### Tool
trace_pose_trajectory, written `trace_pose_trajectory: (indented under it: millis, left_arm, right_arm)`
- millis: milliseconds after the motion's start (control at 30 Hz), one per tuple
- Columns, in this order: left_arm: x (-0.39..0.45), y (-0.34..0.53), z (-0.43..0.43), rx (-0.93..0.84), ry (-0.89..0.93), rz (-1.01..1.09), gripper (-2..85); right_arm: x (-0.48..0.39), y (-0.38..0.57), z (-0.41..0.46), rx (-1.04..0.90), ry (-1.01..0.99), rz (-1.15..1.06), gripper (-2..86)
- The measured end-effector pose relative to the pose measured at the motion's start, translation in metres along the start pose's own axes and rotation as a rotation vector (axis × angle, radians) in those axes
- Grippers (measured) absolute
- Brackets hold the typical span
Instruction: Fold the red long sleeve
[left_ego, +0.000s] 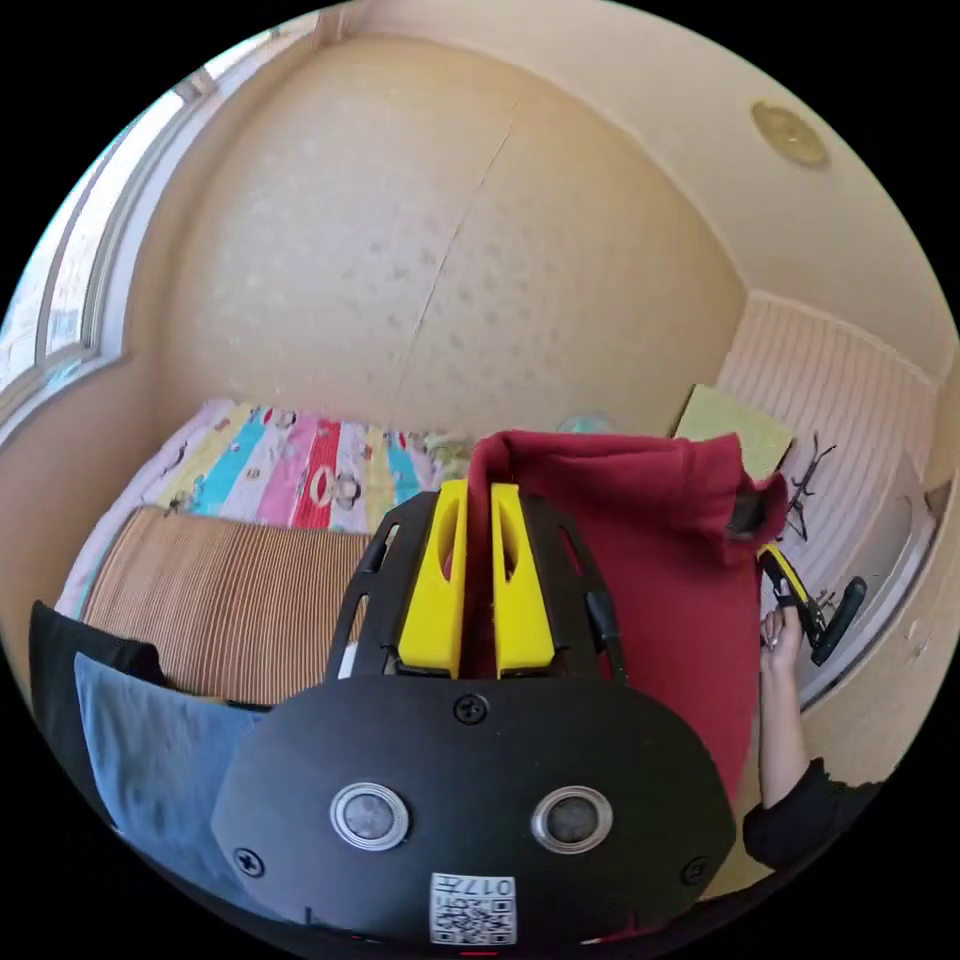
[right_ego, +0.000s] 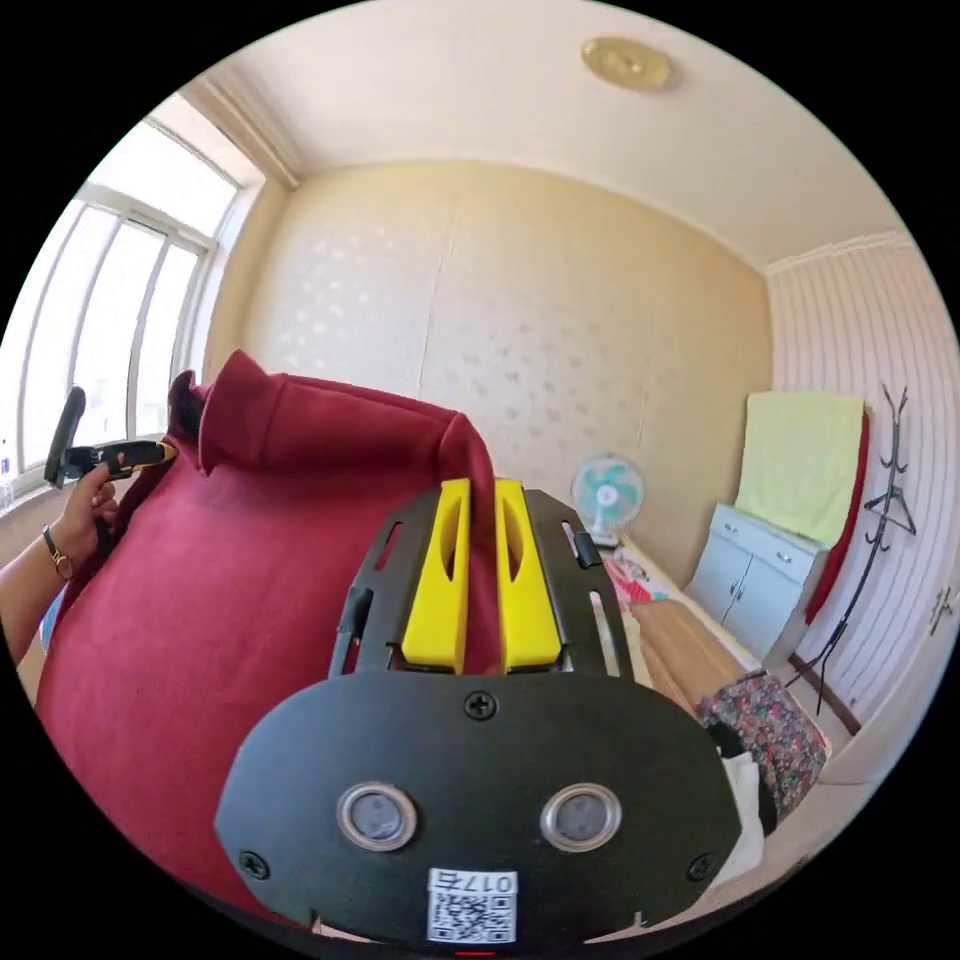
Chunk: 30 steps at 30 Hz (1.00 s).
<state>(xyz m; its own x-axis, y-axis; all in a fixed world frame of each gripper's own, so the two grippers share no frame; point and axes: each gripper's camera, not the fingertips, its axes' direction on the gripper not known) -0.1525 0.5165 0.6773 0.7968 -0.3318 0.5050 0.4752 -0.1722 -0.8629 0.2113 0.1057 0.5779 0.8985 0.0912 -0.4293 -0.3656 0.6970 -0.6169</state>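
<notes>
The red long sleeve hangs stretched in the air between my two grippers. In the left gripper view, my left gripper is shut on one top corner of the red cloth, its yellow jaws pressed together on the fabric. At the far corner the right gripper holds the cloth, gripped by a person's hand. In the right gripper view, my right gripper is shut on a top corner of the red long sleeve. The left gripper holds the opposite corner near the collar.
A bed with a woven mat and striped cartoon sheet lies below. Dark and blue clothes sit at its near edge. A fan, white cabinet, coat stand, floral cloth and window surround it.
</notes>
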Motion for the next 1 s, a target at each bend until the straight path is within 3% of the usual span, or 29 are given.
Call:
trace_pose_trajectory:
  millis: [100,167,300,433,500,633,800,933,1000]
  left_arm:
    - [0.002,0.062,0.045,-0.078,0.057,0.141,4.3]
    - [0.014,0.122,0.072,-0.168,-0.016,0.229,4.0]
    - [0.033,0.253,0.12,-0.372,-0.069,0.331,4.1]
    - [0.039,0.305,0.131,-0.467,-0.115,0.337,4.8]
    - [0.04,0.341,0.156,-0.655,-0.13,0.339,4.5]
    - [0.038,0.382,0.107,-0.523,-0.078,0.282,0.8]
    - [0.047,0.421,0.062,-0.597,0.172,0.137,-0.9]
    - [0.076,0.431,0.04,-0.642,0.16,0.2,-1.0]
    - [0.078,0.43,0.023,-0.665,0.207,0.22,-1.0]
  right_arm:
    - [-0.01,0.05,0.044,-0.081,-0.17,0.011,2.5]
    - [-0.025,0.093,0.062,-0.127,-0.243,-0.016,2.5]
    - [-0.071,0.189,0.112,-0.397,-0.303,-0.09,2.3]
    - [-0.098,0.256,0.146,-0.634,-0.36,-0.077,1.9]
    - [-0.106,0.285,0.159,-0.781,-0.413,-0.073,1.8]
    - [-0.097,0.318,0.114,-0.683,-0.349,-0.057,1.2]
    - [-0.077,0.323,0.083,-0.729,-0.198,-0.095,1.0]
    - [-0.043,0.291,0.081,-0.8,-0.246,0.025,1.7]
    - [-0.023,0.275,0.063,-0.683,-0.189,0.063,2.7]
